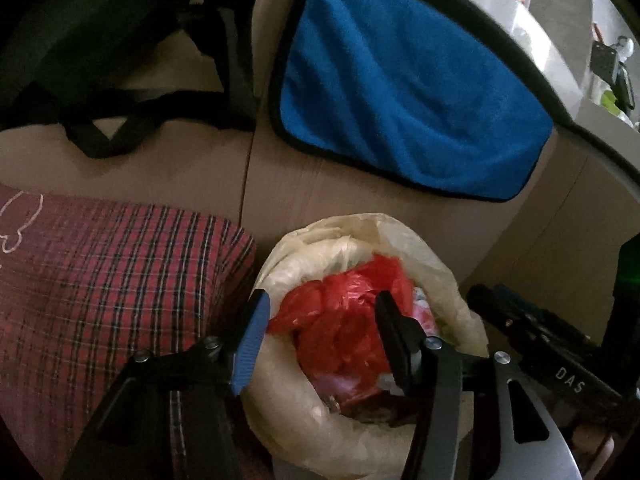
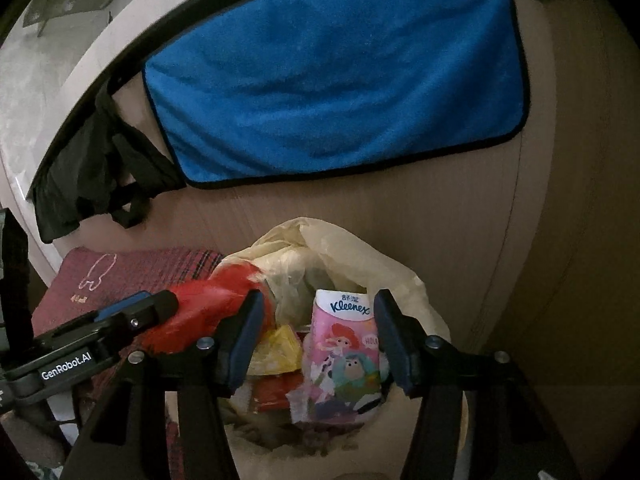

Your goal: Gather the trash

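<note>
A pale yellow trash bag (image 1: pixel 308 392) stands open by a cardboard box; it also shows in the right wrist view (image 2: pixel 344 252). My left gripper (image 1: pixel 320 316) is open above the bag, with a crumpled red plastic bag (image 1: pixel 340 328) between its fingers; contact is unclear. In the right wrist view the left gripper (image 2: pixel 132 316) touches the red plastic (image 2: pixel 200 312). My right gripper (image 2: pixel 318 320) is open over the bag's mouth, with a pink Kleenex pack (image 2: pixel 344 344) between its fingers, beside a yellow wrapper (image 2: pixel 276 350) and a red wrapper (image 2: pixel 272 394).
A blue towel (image 1: pixel 400 92) hangs over the cardboard box (image 1: pixel 320 184) behind the bag. Black straps (image 1: pixel 120 120) hang to its left. A red plaid cushion (image 1: pixel 100 280) lies left of the bag. The right gripper's body (image 1: pixel 560 360) is at the right.
</note>
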The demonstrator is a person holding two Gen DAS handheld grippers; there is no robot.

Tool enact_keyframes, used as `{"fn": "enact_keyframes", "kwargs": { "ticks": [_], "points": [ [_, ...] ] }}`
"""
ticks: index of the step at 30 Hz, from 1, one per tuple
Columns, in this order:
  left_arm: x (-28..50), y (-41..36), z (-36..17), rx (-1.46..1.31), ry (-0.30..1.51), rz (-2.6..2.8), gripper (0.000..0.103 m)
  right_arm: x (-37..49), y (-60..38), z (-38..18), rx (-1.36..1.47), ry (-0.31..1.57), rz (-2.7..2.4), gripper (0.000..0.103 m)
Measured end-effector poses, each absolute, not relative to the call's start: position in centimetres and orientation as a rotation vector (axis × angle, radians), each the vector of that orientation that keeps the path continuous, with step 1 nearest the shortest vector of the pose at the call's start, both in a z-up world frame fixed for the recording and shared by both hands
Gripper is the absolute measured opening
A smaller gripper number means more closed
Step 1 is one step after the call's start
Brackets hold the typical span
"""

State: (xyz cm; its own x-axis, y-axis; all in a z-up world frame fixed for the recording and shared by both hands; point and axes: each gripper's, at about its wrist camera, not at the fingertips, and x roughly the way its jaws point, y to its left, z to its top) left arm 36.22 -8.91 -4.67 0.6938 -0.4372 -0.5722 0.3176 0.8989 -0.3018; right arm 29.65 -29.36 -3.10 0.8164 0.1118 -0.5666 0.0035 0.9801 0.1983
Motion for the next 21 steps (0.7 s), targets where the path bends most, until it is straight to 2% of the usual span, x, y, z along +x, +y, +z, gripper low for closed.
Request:
{"fn": "enact_keyframes", "kwargs": {
  "ticks": [9,21],
  "points": [
    [29.0,-5.5,-1.8,-0.168,0.598,-0.344,0.056,23.7,-28.4,-0.6,0.185,0.569,0.048,0.054],
    [8.7,-1.6,0.1,0.026,0.446,-0.194,0.056,8.6,-20.9,1.6,0.066,0.479,0.144,0.054]
  ]
}}
